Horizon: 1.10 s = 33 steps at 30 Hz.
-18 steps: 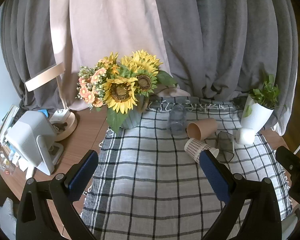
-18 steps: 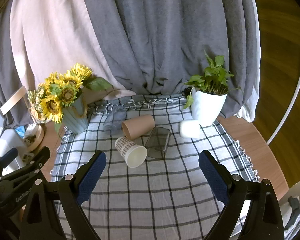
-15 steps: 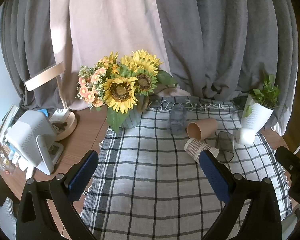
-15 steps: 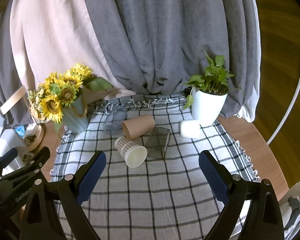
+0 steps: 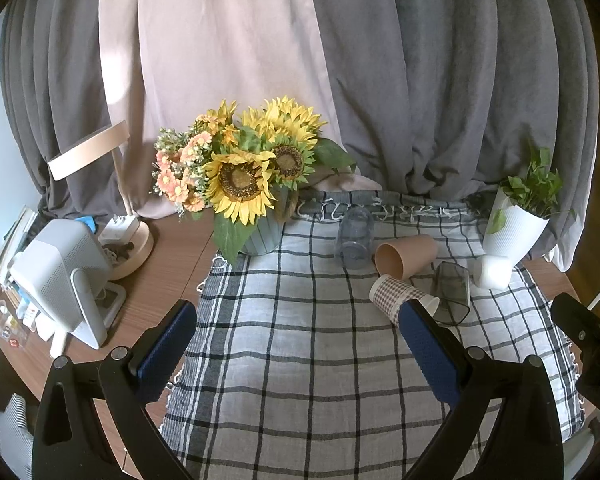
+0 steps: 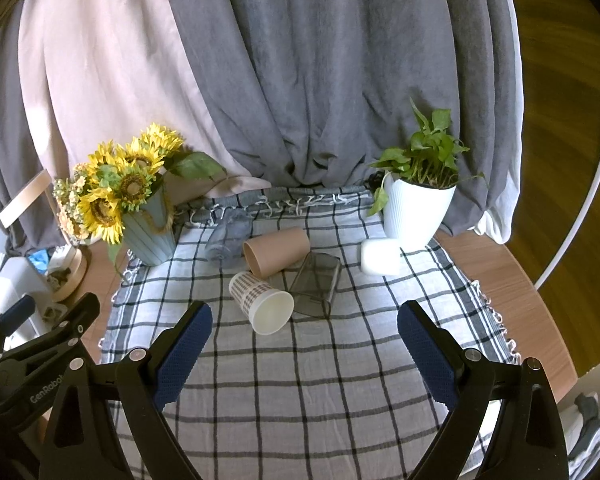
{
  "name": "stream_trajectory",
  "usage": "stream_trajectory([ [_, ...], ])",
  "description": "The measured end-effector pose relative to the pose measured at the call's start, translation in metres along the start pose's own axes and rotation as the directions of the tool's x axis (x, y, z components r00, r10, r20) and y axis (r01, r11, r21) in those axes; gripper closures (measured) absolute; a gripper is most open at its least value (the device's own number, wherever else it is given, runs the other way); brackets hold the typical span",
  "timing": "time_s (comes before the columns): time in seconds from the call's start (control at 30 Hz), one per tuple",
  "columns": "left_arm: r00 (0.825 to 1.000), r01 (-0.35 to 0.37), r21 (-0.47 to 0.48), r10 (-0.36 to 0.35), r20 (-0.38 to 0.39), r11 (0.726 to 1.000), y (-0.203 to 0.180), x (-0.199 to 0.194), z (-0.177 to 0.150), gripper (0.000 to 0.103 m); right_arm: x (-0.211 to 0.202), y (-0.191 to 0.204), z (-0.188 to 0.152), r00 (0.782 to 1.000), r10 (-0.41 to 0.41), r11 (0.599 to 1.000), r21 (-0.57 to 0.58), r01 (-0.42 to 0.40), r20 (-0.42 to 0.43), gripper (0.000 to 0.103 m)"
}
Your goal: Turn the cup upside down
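Several cups lie on their sides on the checked cloth (image 6: pixel 300 380). A patterned paper cup (image 6: pixel 261 302) (image 5: pixel 396 300) points its mouth toward me. Behind it lie a brown paper cup (image 6: pixel 276 251) (image 5: pixel 406 255), a clear glass (image 6: pixel 228 240) (image 5: pixel 355 237) and a smoky square tumbler (image 6: pixel 314 284) (image 5: pixel 451 289). A white cup (image 6: pixel 380 257) (image 5: pixel 493 272) stands mouth down by the plant pot. My left gripper (image 5: pixel 296 344) and right gripper (image 6: pixel 304 344) are both open, empty, and hover short of the cups.
A sunflower vase (image 6: pixel 146 228) (image 5: pixel 260 236) stands at the cloth's back left. A white plant pot (image 6: pixel 416 212) (image 5: pixel 508 232) stands at the back right. A lamp (image 5: pixel 112 216) and a white device (image 5: pixel 64 276) sit on the wooden table to the left. Curtains hang behind.
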<state>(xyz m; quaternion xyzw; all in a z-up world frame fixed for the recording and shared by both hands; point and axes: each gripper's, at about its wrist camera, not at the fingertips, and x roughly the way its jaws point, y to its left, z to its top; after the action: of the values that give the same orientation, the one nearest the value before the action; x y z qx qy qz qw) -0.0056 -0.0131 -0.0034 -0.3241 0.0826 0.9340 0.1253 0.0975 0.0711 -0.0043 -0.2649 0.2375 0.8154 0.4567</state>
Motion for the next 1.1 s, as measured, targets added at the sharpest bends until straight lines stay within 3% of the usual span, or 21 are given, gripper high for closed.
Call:
stream_trajectory([
  [0.67,0.997,0.069,0.040,-0.068,-0.021,0.997,-0.007,0.013,0.006,0.000,0.010,0.001,0.001,1.000,-0.006,1.000,0.003,0.006,-0.005,0.008],
  [1.1,0.986,0.116,0.084,-0.104,-0.134,0.990,-0.033,0.075,0.021,0.000,0.069,-0.005,0.014,0.995,0.005,1.000,0.011,-0.004,-0.097,0.008],
])
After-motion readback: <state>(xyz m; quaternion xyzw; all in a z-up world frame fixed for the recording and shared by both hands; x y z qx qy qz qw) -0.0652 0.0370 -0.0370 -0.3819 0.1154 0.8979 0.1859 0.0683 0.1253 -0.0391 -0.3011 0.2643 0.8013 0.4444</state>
